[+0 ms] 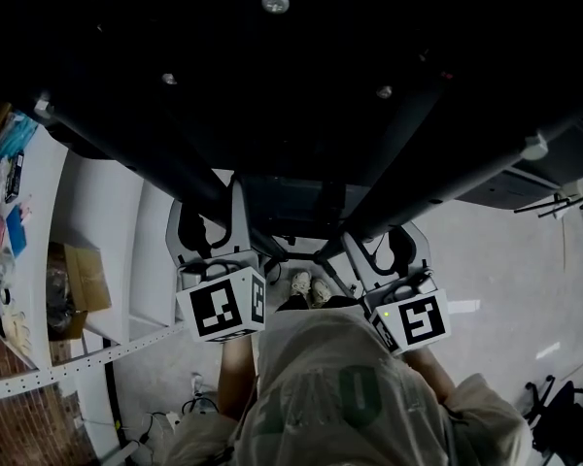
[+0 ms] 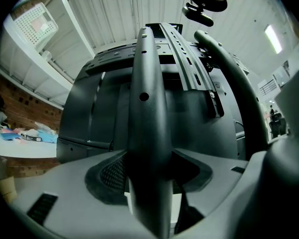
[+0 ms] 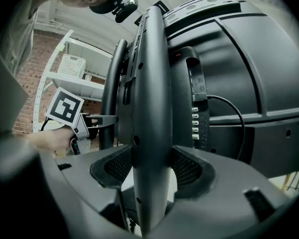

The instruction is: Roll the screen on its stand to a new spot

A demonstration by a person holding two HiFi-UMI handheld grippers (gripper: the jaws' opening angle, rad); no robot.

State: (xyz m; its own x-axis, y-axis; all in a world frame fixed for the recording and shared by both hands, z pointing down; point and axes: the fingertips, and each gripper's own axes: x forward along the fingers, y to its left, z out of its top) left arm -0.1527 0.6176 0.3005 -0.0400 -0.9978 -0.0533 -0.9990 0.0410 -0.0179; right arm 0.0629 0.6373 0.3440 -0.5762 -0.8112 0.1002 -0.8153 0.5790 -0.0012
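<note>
I look down on the black back of the big screen (image 1: 272, 85), carried on a stand with two dark posts. My left gripper (image 1: 209, 229) sits round the left post (image 1: 175, 168), and my right gripper (image 1: 396, 249) round the right post (image 1: 418, 197). In the left gripper view the post (image 2: 147, 83) fills the gap between the jaws of the left gripper (image 2: 149, 176); its left pad (image 2: 114, 172) lies against the post, the right pad is in shadow. In the right gripper view, both pads of the right gripper (image 3: 152, 169) press on the post (image 3: 152, 59).
A cluttered white table (image 1: 39, 192) and a cardboard box (image 1: 78, 280) stand at the left, with a white shelf rail (image 1: 78, 362) close by. Chair bases (image 1: 564, 406) sit at the right. A cable (image 3: 236, 118) hangs off the screen's back. My shoes (image 1: 309, 285) are between the posts.
</note>
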